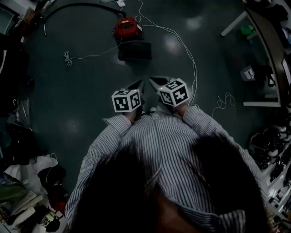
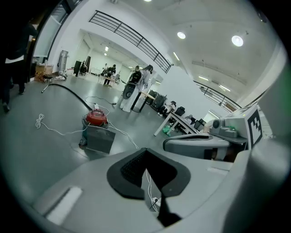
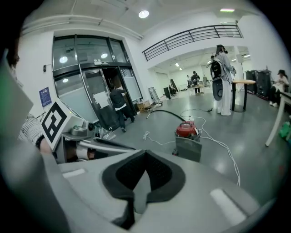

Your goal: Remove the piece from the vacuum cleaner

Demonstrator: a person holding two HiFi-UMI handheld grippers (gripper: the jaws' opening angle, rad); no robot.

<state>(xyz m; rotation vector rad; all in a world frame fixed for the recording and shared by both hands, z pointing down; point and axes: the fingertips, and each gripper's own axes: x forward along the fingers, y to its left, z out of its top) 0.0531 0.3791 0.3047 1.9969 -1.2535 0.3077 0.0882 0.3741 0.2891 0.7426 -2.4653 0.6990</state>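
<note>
Dark hair (image 1: 136,191) and a striped shirt (image 1: 168,136) fill the 6 o'clock part of the head view, with both sleeves reaching up towards the middle. At the ends of the sleeves sit the left gripper (image 1: 137,85) and the right gripper (image 1: 157,82). They are side by side and near each other, both pointing towards 12 o'clock and tilted down at the floor (image 1: 82,100). Each gripper's own view shows its two jaws closed tip to tip with nothing between them, and the floor shows through the slit below the tips. Neither tool has hold of anything.

The vacuum cleaner (image 1: 127,28), with a round red body, stands on the floor at 12 o'clock from the grippers, well apart from them. A grey box (image 1: 135,50) stands right against its near side, at 6 o'clock of the red body. Whether the two are joined cannot be told. A black hose (image 1: 77,5) leaves the vacuum cleaner and curves off towards 10 o'clock. A white cord (image 1: 184,50) runs from the vacuum cleaner's 1 o'clock side down across the floor to about 3 o'clock of the right gripper. Another length trails to a small coil at 9 o'clock of the box. A table (image 1: 261,32) stands at 2 o'clock, and a heap of clutter (image 1: 27,200) lies at 8 o'clock.
</note>
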